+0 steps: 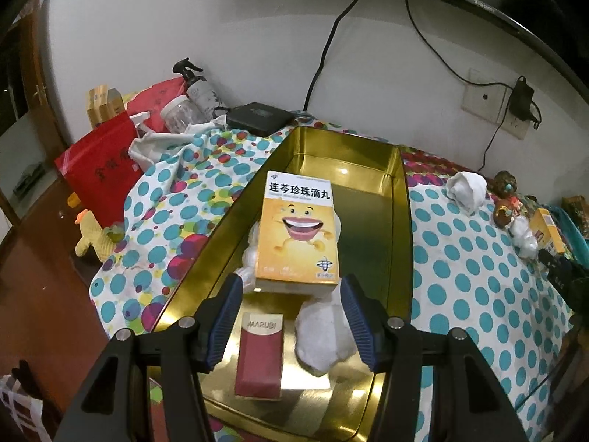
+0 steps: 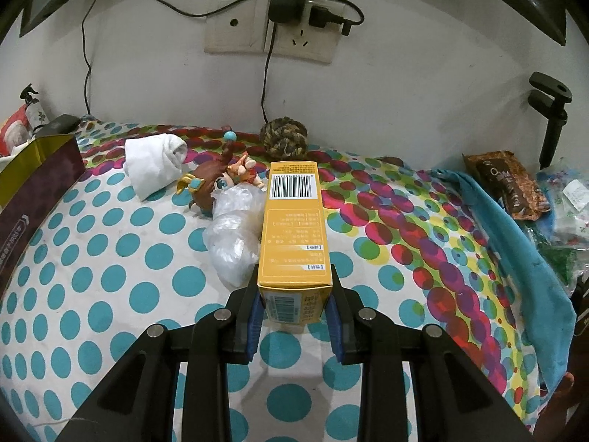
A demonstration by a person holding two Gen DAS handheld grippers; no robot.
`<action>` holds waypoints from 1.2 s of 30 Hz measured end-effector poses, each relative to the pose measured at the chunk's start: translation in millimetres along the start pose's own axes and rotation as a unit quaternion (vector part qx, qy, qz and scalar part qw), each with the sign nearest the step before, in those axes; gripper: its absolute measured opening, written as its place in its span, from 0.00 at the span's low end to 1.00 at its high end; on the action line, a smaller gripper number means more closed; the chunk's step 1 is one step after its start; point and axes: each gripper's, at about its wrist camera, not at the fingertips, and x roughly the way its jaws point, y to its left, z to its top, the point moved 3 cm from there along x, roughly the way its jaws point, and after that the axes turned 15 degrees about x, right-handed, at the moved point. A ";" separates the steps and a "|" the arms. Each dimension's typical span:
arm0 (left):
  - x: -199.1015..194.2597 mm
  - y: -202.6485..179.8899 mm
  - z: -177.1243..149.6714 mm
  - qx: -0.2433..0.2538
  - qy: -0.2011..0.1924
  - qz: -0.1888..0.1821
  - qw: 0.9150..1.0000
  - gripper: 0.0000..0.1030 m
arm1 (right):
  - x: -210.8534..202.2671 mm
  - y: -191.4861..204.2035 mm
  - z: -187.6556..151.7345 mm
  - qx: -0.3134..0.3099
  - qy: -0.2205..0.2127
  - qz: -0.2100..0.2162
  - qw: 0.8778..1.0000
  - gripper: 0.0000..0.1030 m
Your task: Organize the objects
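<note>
The right tool (image 2: 294, 316) grips a yellow box (image 2: 292, 235) by one end, so it could tip out, while the left tool (image 1: 291, 316) hangs open above the gold tin (image 1: 403, 199).

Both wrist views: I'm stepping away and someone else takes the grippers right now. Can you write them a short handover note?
Left gripper: open, empty, hovering over the gold tin.
Right gripper: shut on a yellow barcode box, held above the dotted cloth.
Done: in the tin lie a yellow cartoon-mouth box, a red Marubi box and clear plastic bags.
Left: the held box goes in next. Still on the cloth: a white rolled cloth, a toy figure, a plastic bag and a rope ball.
</note>
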 end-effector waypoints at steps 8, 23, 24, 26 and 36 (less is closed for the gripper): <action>-8.3 15.6 -2.5 -0.021 0.001 -0.032 0.999 0.57 | -12.4 9.0 9.1 0.001 -0.020 0.002 1.000 0.27; -28.4 48.6 -7.2 -0.087 -0.016 -0.078 0.993 0.65 | -97.0 161.6 26.6 -0.066 -0.039 0.197 0.977 0.28; -28.9 52.8 -8.2 -0.091 -0.016 -0.073 0.993 0.65 | -99.3 176.1 22.6 -0.071 -0.032 0.213 0.974 0.28; -28.5 59.3 -9.8 -0.095 -0.013 -0.067 0.993 0.65 | -102.8 198.0 14.7 -0.079 -0.021 0.235 0.969 0.28; -23.4 73.0 -17.5 -0.108 -0.007 -0.060 0.992 0.66 | -99.9 238.5 -3.9 -0.093 -0.006 0.253 0.963 0.28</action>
